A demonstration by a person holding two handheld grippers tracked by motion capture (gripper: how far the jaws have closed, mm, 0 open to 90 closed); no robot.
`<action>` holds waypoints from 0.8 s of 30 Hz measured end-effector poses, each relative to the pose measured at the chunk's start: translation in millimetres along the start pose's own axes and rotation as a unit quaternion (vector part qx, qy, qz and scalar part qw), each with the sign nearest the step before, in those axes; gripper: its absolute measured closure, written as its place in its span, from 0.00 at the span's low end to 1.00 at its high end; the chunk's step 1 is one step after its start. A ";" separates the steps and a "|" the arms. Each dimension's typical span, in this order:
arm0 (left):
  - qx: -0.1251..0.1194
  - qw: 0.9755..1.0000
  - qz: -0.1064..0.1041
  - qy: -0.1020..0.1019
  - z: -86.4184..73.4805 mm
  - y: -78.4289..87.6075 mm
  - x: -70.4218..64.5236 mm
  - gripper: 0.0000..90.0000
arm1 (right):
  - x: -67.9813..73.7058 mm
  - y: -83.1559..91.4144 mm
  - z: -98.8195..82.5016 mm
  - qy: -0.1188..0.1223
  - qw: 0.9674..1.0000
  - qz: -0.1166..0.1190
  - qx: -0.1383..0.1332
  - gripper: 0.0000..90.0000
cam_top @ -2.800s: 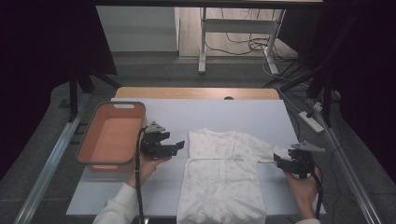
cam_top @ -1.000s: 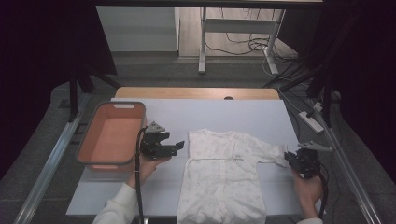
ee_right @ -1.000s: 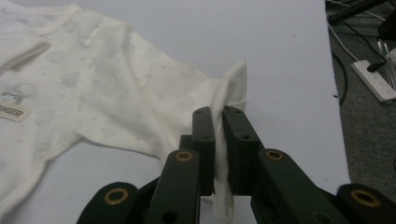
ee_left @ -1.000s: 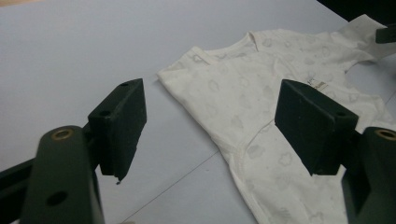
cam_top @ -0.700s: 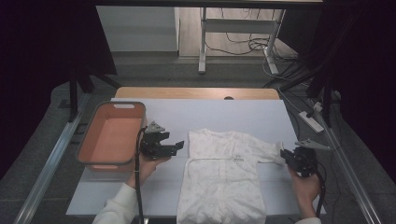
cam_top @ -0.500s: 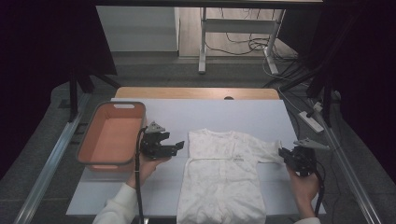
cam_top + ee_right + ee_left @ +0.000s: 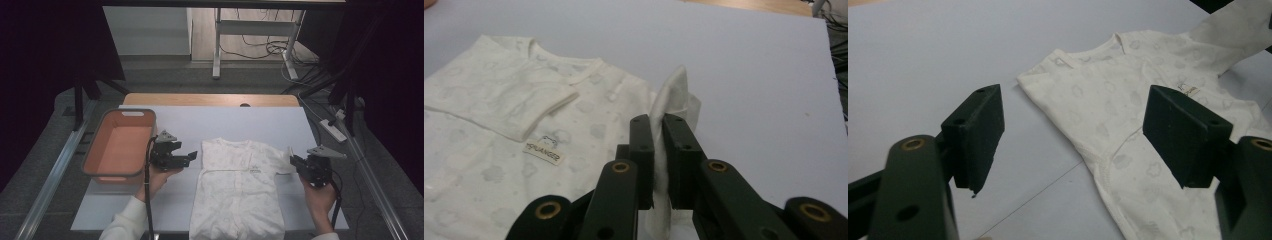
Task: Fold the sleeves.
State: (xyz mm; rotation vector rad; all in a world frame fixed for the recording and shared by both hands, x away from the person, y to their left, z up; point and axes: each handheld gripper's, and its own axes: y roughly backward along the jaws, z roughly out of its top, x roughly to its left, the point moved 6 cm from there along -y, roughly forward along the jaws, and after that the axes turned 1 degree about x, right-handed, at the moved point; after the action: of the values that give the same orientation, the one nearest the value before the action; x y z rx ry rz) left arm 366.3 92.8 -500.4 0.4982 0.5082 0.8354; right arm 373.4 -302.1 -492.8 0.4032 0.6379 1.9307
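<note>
High view: a white baby garment (image 7: 240, 190) lay flat at the counter's (image 7: 210, 125) 6 o'clock half, an orange tub (image 7: 120, 147) at its 9 o'clock. Left gripper view: the left gripper (image 7: 1073, 135) stood with jaws apart, nothing between them, the garment's shoulder at 1 o'clock. Right gripper view: the right gripper (image 7: 658, 160) was clamped on the garment's sleeve (image 7: 671, 100), lifted off the counter.

one garment (image 7: 239, 187) — one tub (image 7: 119, 145) — two tools: left tool (image 7: 192, 157), right tool (image 7: 292, 161)
</note>
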 end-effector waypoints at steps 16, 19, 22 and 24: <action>0.002 1.000 0.001 -0.001 -0.4 -1.0 -0.6 0.27 | 34.6 -0.6 15.6 0.030 0.999 0.036 -0.015 0.92; 0.002 1.000 0.001 -0.002 -0.5 -1.2 -0.8 0.27 | 40.8 -2.6 17.2 0.036 0.998 0.041 -0.015 0.92; 0.003 1.000 0.001 -0.001 -0.7 -1.4 -0.8 0.27 | 45.0 -5.1 17.4 0.040 0.998 0.044 -0.013 0.92; 0.003 1.000 0.001 -0.001 -0.7 -1.5 -0.6 0.27 | 47.2 -6.8 17.2 0.043 0.998 0.046 -0.011 0.92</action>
State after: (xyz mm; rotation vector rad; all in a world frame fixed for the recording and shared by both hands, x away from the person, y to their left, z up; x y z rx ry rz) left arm 366.3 91.6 -501.7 0.5052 0.5082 0.8358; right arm 367.5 -252.8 -483.1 0.3414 0.6626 2.0511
